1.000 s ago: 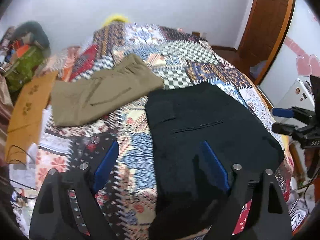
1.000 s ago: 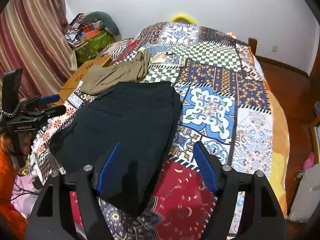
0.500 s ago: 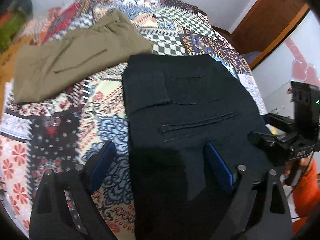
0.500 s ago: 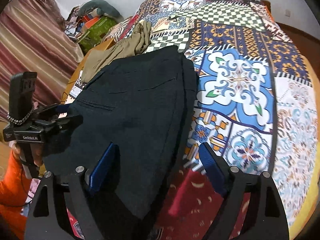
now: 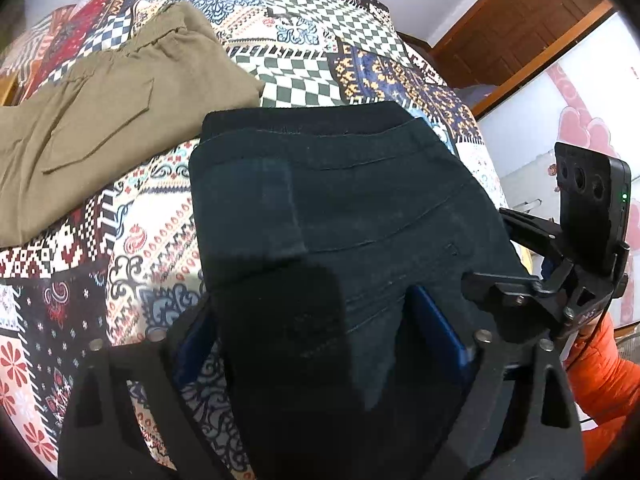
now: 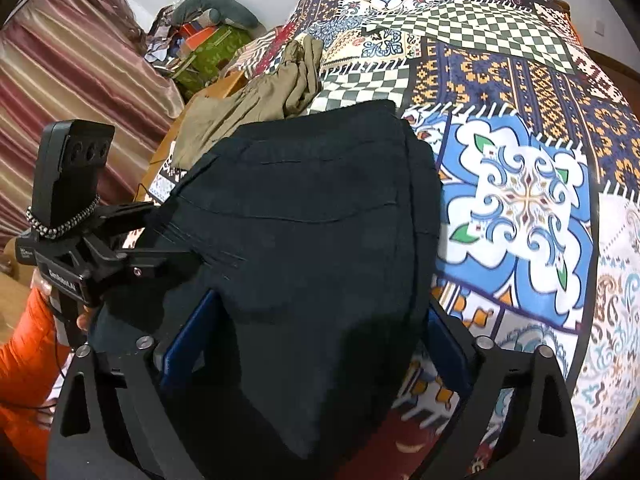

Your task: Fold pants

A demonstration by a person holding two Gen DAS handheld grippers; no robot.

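Observation:
Black pants [image 5: 340, 208] lie folded on a patchwork bedspread, also in the right wrist view [image 6: 312, 220]. My left gripper [image 5: 316, 344] is open, its blue pads [image 5: 436, 332] on either side of the near edge of the pants, low over the cloth. My right gripper [image 6: 316, 340] is open too, its blue pads [image 6: 188, 340] straddling the near right part of the same pants. Each gripper shows in the other's view: the right one [image 5: 532, 280] and the left one [image 6: 120, 248], both at the pants' near edge.
Olive pants [image 5: 104, 120] lie folded on the bedspread [image 6: 520, 192] to the left of the black pair. A striped curtain [image 6: 72, 92] and a pile of bags [image 6: 208, 40] stand left of the bed. A wooden door [image 5: 520, 28] is at the far right.
Both grippers have dropped and moved forward onto the near edge of the black pants, which now lie between their open pads. The pants have not visibly shifted.

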